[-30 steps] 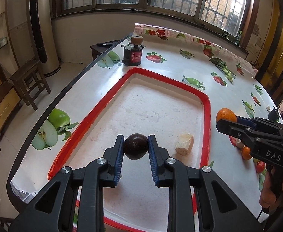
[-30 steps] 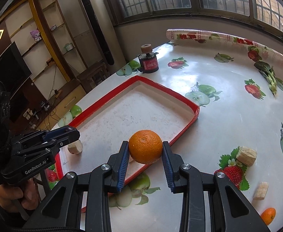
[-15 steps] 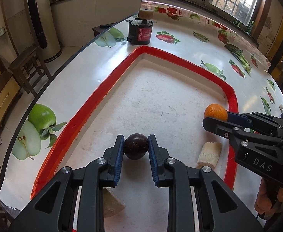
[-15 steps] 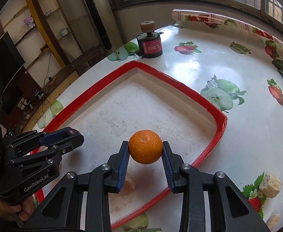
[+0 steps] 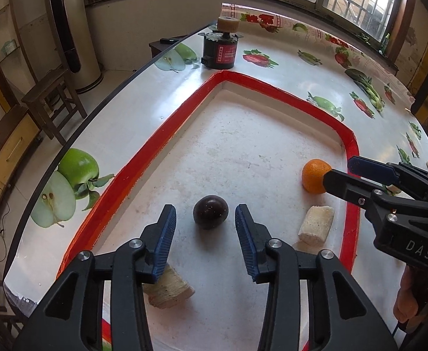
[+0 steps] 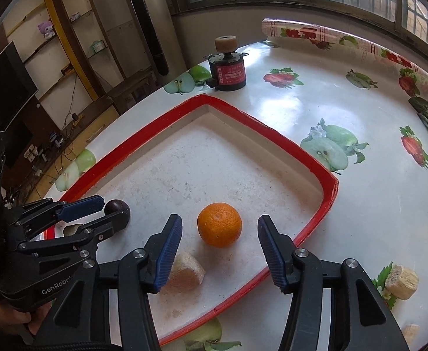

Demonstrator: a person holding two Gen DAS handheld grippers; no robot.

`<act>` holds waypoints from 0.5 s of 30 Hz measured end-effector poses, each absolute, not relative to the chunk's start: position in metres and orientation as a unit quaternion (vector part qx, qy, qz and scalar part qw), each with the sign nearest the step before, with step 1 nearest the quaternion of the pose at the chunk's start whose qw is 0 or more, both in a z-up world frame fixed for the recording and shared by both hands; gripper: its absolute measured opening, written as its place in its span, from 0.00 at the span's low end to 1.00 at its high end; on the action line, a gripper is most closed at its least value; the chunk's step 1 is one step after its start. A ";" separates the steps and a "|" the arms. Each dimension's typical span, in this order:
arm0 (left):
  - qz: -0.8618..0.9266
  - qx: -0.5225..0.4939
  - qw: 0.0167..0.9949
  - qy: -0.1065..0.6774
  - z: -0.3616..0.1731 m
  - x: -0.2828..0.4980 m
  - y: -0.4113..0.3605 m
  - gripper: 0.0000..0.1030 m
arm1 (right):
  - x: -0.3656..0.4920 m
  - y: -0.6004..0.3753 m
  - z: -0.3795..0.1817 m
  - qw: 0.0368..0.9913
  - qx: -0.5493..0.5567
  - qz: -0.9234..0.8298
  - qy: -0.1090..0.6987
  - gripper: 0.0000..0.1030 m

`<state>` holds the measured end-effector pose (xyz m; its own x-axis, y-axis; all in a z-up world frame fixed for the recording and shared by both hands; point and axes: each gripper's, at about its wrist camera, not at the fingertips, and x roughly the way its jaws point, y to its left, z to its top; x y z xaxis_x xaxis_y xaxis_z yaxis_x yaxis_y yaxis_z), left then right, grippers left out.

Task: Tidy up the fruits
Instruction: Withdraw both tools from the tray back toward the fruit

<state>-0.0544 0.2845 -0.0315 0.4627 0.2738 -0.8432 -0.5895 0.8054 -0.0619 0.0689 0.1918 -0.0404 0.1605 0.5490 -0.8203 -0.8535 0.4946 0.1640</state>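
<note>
Two grippers point down into the red-rimmed tray point(image 5: 350, 143) on the fruit-print table point(image 6: 369, 204). Left gripper point(image 5: 203, 219) is opening its jaws, and the dark round fruit point(image 5: 210, 211) sits on the tray floor between them, touching neither pad. Right gripper point(image 6: 219, 241) is opening too, and the orange point(image 6: 219, 224) rests free between its blue pads. Pale chunks point(image 5: 316, 223) lie in the tray near both fruits. One black motor point(image 6: 228, 71) stands past the tray's far corner.

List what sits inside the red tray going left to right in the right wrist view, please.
Dark round fruit → pale cut chunk → orange, all within the red tray.
</note>
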 end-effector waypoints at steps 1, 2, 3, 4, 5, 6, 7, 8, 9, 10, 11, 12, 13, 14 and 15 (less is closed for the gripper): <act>0.259 -0.176 0.838 0.448 -0.029 -0.056 0.283 0.39 | 0.068 0.188 -0.036 0.744 -0.168 0.474 0.440 0.54; 0.259 -0.177 0.839 0.445 -0.026 -0.058 0.282 0.39 | 0.067 0.183 -0.031 0.746 -0.164 0.474 0.437 0.54; 0.258 -0.179 0.842 0.440 -0.023 -0.060 0.280 0.39 | 0.065 0.178 -0.026 0.749 -0.160 0.476 0.433 0.54; 0.258 -0.180 0.843 0.436 -0.020 -0.063 0.278 0.39 | 0.063 0.172 -0.022 0.751 -0.157 0.477 0.429 0.54; 0.257 -0.181 0.845 0.433 -0.017 -0.065 0.275 0.39 | 0.061 0.166 -0.017 0.753 -0.152 0.478 0.426 0.54; 0.255 -0.180 0.847 0.430 -0.014 -0.067 0.272 0.39 | 0.059 0.160 -0.013 0.756 -0.148 0.478 0.423 0.54; 0.252 -0.179 0.850 0.427 -0.011 -0.068 0.269 0.39 | 0.057 0.154 -0.009 0.758 -0.144 0.479 0.420 0.54; 0.251 -0.177 0.852 0.425 -0.008 -0.069 0.265 0.39 | 0.055 0.147 -0.005 0.760 -0.141 0.479 0.417 0.54; 0.249 -0.176 0.853 0.423 -0.006 -0.070 0.261 0.39 | 0.053 0.141 -0.002 0.762 -0.138 0.478 0.415 0.54; 0.246 -0.175 0.855 0.421 -0.004 -0.070 0.258 0.39 | 0.051 0.135 0.001 0.764 -0.135 0.477 0.414 0.54; 0.244 -0.174 0.857 0.419 -0.002 -0.071 0.255 0.39 | 0.049 0.127 0.003 0.765 -0.131 0.477 0.412 0.54; 0.242 -0.174 0.858 0.418 0.000 -0.072 0.251 0.39 | 0.048 0.121 0.005 0.767 -0.129 0.475 0.412 0.54; 0.239 -0.174 0.860 0.417 0.001 -0.072 0.248 0.39 | 0.047 0.114 0.007 0.769 -0.128 0.473 0.411 0.54; 0.236 -0.173 0.861 0.416 0.002 -0.073 0.244 0.39 | 0.047 0.108 0.009 0.771 -0.127 0.470 0.410 0.54; 0.233 -0.172 0.863 0.415 0.004 -0.073 0.241 0.39 | 0.045 0.100 0.010 0.774 -0.125 0.468 0.408 0.54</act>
